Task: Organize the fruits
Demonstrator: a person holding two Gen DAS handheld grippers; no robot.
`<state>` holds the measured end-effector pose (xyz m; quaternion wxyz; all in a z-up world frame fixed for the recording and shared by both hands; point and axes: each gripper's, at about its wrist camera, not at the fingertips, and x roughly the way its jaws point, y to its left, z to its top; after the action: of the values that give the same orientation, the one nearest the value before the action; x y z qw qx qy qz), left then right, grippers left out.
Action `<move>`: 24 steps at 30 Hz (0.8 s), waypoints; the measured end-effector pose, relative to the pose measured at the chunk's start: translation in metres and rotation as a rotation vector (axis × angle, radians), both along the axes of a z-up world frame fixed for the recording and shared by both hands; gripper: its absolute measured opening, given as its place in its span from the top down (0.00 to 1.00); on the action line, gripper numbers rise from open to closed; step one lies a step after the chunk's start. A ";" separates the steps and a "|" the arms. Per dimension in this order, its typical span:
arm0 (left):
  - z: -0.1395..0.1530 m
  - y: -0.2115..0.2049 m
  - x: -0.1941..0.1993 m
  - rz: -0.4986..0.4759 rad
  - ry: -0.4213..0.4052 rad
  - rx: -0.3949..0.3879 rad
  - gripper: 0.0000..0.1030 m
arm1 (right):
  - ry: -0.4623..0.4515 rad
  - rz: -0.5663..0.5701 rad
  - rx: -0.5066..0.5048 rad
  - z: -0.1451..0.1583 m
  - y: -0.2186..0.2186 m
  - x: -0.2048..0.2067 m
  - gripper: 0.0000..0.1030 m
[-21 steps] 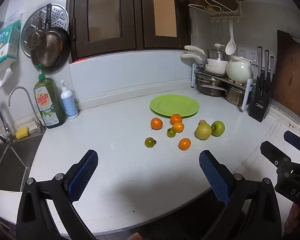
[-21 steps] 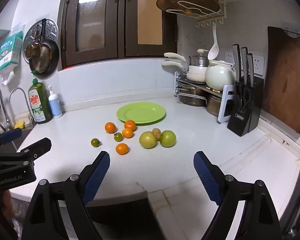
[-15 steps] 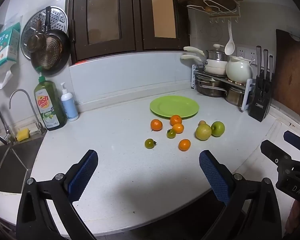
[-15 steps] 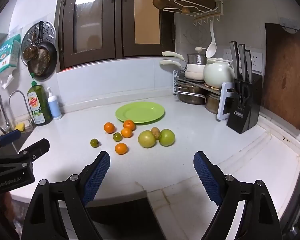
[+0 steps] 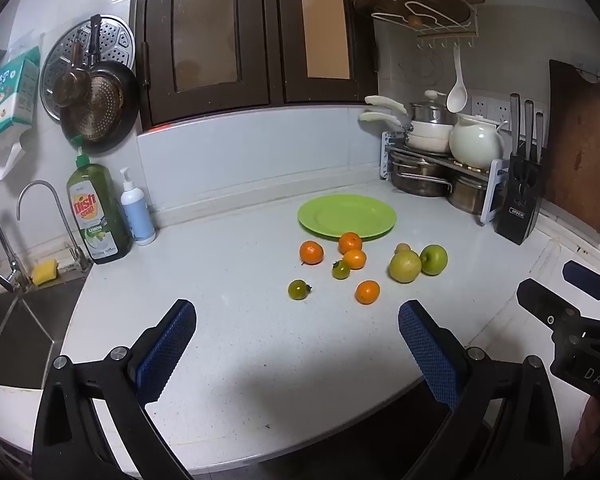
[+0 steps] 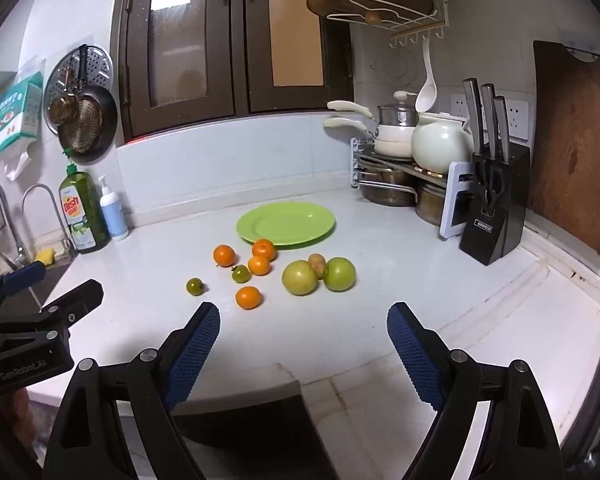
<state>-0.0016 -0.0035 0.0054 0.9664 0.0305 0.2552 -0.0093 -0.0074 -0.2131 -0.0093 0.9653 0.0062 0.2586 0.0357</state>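
White stone counter (image 5: 228, 344), and nothing has been picked up yet. Left gripper (image 5: 296, 344) hangs over the counter's near edge with its blue pads spread wide and nothing between them; right gripper (image 6: 303, 344) does the same further along that edge, jaws wide apart and bare.

Running left to right across the middle of the counter: a small green tomato (image 5: 299, 289) sits alone, nearest the left gripper. Then one orange (image 5: 311, 252), a second green tomato (image 5: 341, 269) touching a small orange (image 5: 355, 259), another orange (image 5: 350, 242) right at the plate's near rim, and one more orange (image 5: 367, 291) out front. Further right, a yellow-green pear (image 5: 405, 266) rests against a green apple (image 5: 433, 259), with a small brownish fruit (image 5: 403, 248) tucked behind them. Green plate (image 5: 347, 216) lies empty towards the back edge, just behind the cluster.

Looks like the opening reach, with the plate as the likely destination. Best bet: start with the lone tomato or the front orange, since both stand clear of neighbours. Come down with a pad on each side, squeeze gently, as round fruit rolls and tomatoes bruise. Leave the touching pairs until there is room around them.
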 end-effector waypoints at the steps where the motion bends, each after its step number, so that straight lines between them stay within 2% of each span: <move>1: -0.001 0.001 0.000 -0.001 0.000 0.000 0.00 | 0.000 0.001 0.000 0.000 0.000 0.000 0.16; 24: -0.003 0.001 0.000 -0.013 0.005 -0.007 0.00 | 0.002 0.007 -0.005 0.003 0.002 0.002 0.16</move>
<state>-0.0016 -0.0022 0.0027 0.9657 0.0287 0.2574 -0.0164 -0.0054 -0.2106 -0.0064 0.9650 0.0032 0.2595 0.0383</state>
